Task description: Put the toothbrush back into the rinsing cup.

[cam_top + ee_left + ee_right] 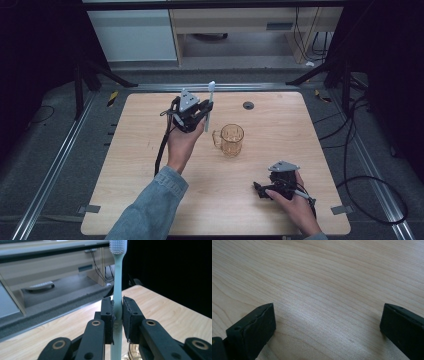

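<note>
The left gripper [204, 111] is clamped on a pale toothbrush [209, 106], whose handle is pinched between the two black pads [108, 315] in the left gripper view. The toothbrush is held upright: its bristled head [118, 246] rises well above the jaws, and the lower end of the handle hangs below them. In the high view the gripper is seen lifted off the wooden table [130, 150] by the left hand [181, 145], with a denim sleeve [150, 205] behind it.

Just to the right of the held toothbrush and below it, an amber glass mug [231, 140] stands upright on the table, its handle turned toward the left gripper. The toothbrush is apart from the mug. A small dark round fitting [248, 105] is set in the tabletop beyond the mug.

The right gripper [261, 189] is held low at the near right part of the table, well apart from the mug and the toothbrush. Its jaws are spread wide in the right gripper view, with nothing but bare wood grain [324, 290] between them.
</note>
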`<action>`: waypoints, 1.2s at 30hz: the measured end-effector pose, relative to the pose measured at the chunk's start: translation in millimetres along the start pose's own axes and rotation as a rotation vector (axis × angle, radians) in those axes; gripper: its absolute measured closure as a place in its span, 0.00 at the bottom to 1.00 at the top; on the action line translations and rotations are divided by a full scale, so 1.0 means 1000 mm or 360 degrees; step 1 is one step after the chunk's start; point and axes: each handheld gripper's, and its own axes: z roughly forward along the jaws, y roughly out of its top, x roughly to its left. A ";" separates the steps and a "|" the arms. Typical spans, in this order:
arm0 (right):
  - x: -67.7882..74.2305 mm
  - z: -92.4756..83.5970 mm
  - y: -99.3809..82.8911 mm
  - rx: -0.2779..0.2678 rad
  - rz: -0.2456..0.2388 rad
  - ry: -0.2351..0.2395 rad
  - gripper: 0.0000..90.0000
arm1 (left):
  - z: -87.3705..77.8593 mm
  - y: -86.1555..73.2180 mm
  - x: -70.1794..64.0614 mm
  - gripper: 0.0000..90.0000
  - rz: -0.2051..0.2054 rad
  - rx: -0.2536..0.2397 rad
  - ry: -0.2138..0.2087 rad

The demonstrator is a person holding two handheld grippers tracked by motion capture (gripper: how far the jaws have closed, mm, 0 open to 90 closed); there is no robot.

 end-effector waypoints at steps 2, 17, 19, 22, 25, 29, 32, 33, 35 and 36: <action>0.000 0.000 0.000 0.0000 0.0000 0.0000 0.01 | 0.000 0.000 0.001 0.88 -0.0013 -0.0038 0.0007; 0.000 0.000 0.000 0.0000 0.0004 0.0000 0.01 | 0.004 -0.004 -0.004 0.88 -0.0007 -0.0124 -0.0019; 0.000 0.000 0.000 0.0000 -0.0002 -0.0001 0.01 | 0.004 -0.005 -0.004 0.88 -0.0022 -0.0140 -0.0019; 0.000 0.000 0.000 0.0000 0.0000 -0.0001 0.01 | 0.005 -0.006 -0.003 0.88 -0.0023 -0.0155 -0.0020; 0.000 0.000 0.000 -0.0001 -0.0003 0.0000 0.01 | 0.004 -0.005 -0.003 0.88 -0.0024 -0.0172 -0.0021; 0.000 0.000 0.000 0.0000 0.0001 0.0000 0.01 | 0.002 -0.006 -0.005 0.88 -0.0024 -0.0217 -0.0015; 0.000 0.000 0.000 0.0000 0.0001 0.0000 0.01 | 0.003 -0.009 -0.007 0.88 -0.0036 -0.0252 -0.0015; 0.000 0.000 0.000 0.0000 0.0000 0.0000 0.01 | 0.003 -0.010 -0.007 0.88 -0.0031 -0.0249 -0.0018; 0.000 0.000 0.000 0.0000 -0.0001 0.0000 0.01 | 0.004 -0.012 -0.007 0.88 -0.0041 -0.0266 -0.0014; 0.000 0.000 0.000 -0.0001 -0.0004 -0.0001 0.01 | 0.004 -0.013 -0.008 0.88 -0.0059 -0.0281 -0.0016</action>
